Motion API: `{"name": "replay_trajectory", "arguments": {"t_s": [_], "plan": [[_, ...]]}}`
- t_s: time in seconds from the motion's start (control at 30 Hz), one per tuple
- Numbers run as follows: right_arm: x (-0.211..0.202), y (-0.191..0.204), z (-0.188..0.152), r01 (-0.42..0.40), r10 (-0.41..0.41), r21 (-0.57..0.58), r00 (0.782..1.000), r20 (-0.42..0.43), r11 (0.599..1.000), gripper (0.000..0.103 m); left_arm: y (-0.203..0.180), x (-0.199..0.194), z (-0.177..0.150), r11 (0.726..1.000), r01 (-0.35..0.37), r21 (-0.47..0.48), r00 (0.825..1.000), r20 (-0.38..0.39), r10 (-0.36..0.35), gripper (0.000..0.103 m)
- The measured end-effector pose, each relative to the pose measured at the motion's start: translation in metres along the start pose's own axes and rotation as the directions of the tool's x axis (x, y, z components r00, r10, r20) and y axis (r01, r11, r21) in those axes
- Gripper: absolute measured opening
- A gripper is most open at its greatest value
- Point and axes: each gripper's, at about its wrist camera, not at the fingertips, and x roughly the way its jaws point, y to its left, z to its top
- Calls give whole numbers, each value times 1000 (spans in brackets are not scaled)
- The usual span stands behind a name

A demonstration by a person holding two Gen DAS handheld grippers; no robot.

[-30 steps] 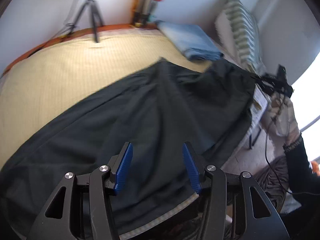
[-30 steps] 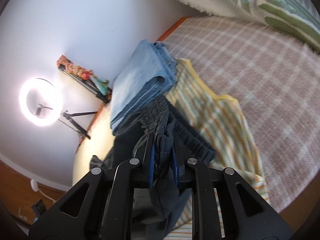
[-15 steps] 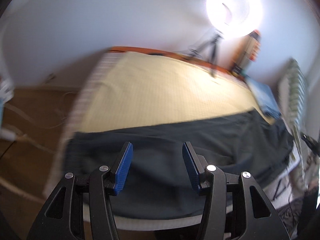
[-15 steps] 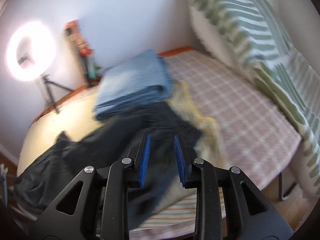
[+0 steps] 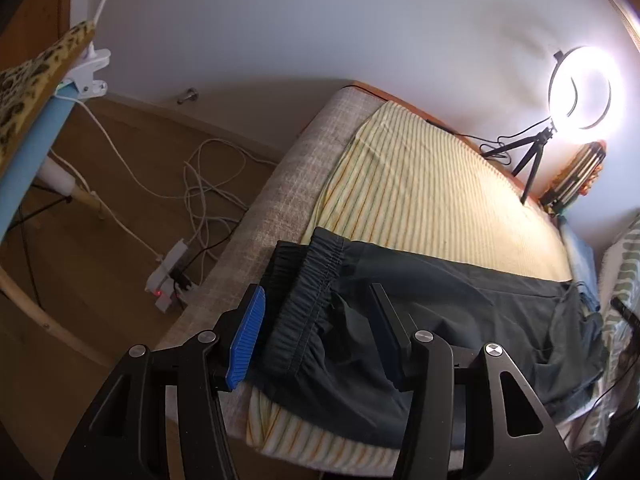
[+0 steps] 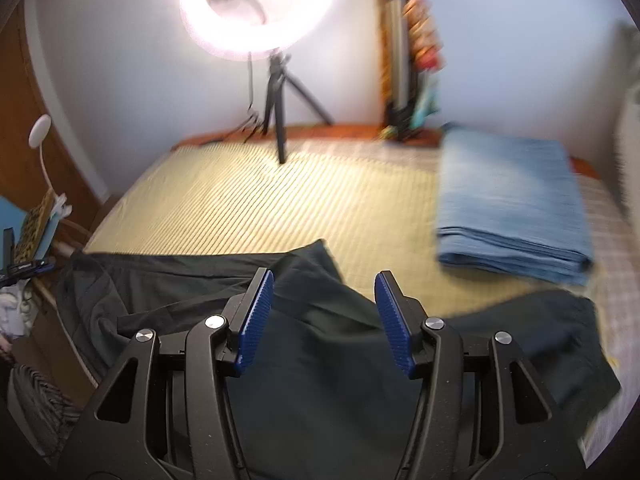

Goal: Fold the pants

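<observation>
The dark pants (image 5: pixel 460 304) lay spread lengthwise along the bed (image 5: pixel 420 184), rumpled and not yet folded. The left gripper (image 5: pixel 316 338) and right gripper (image 6: pixel 324 320) hovered above them, fingers wide and empty. All folds remained.

Pants (image 5: pixel 440 300): dark charcoal, plain. Sheet (image 5: pixel 420 200): pale yellow, thin orange-green stripes. Mattress edge (image 5: pixel 280 184): grey check. Folded jeans (image 6: pixel 512 208): faded light blue. Gripper pads (image 6: pixel 256 320): blue, ribbed; frames black.
</observation>
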Motion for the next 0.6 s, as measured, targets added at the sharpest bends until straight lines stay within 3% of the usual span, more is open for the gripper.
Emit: {"name": "replay_trajectory", "arguments": {"t_s": [0.27, 0.43, 0.6], "plan": [[68, 6, 26, -62, 52, -66, 989, -140, 996, 56, -18, 33, -3, 994, -76, 74, 997, 1, 76, 51], [112, 17, 28, -52, 29, -95, 971, -236, 994, 56, -16, 43, -11, 991, -100, 86, 995, -13, 101, 51], [127, 36, 23, -44, -7, -188, 965, -261, 981, 56, -11, 45, -13, 993, -91, 79, 996, -10, 92, 51]]}}
